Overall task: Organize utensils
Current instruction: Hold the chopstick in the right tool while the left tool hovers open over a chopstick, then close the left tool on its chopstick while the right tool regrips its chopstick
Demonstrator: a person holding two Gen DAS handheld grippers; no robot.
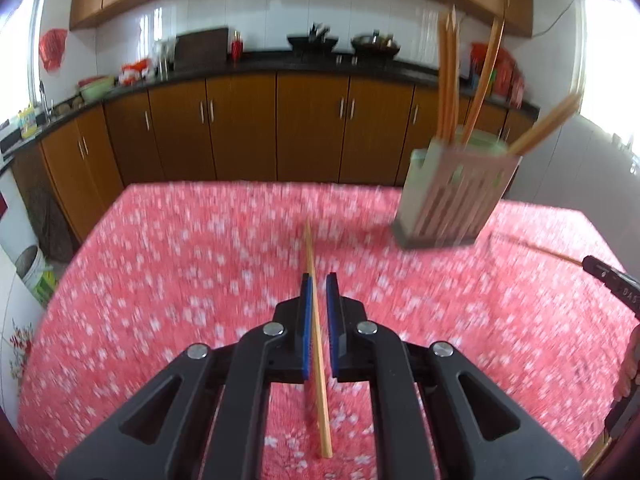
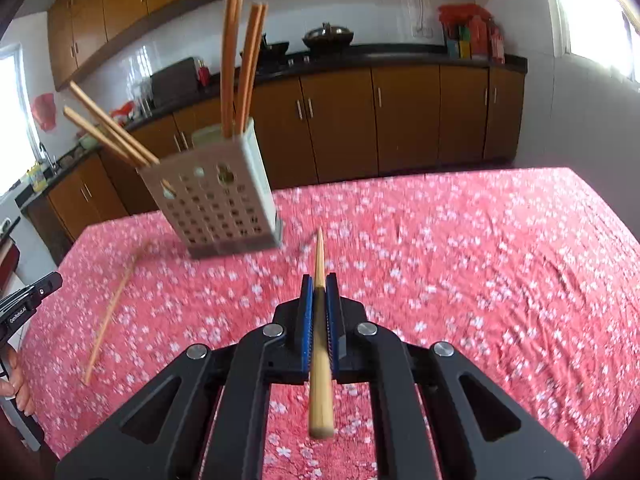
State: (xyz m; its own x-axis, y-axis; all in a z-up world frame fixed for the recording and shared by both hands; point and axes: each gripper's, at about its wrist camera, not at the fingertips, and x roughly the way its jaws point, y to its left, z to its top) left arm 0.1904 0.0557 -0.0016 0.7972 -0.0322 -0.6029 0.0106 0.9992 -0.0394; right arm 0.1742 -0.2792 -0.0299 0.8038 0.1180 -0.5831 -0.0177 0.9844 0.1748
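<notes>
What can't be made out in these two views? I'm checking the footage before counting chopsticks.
- Left wrist view: the holder and its chopsticks are motion-blurred, so their count is unclear.
- Left wrist view: whether the left gripper pinches the chopstick between its fingers or merely straddles it; a gap shows.
- Left wrist view: the right gripper is cut off by the edge.
- Right wrist view: the loose chopstick on the tablecloth is smeared.

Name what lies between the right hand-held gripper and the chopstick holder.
Only bare pink floral tablecloth separates the right hand-held gripper from the chopstick holder, seen in the right wrist view.
</notes>
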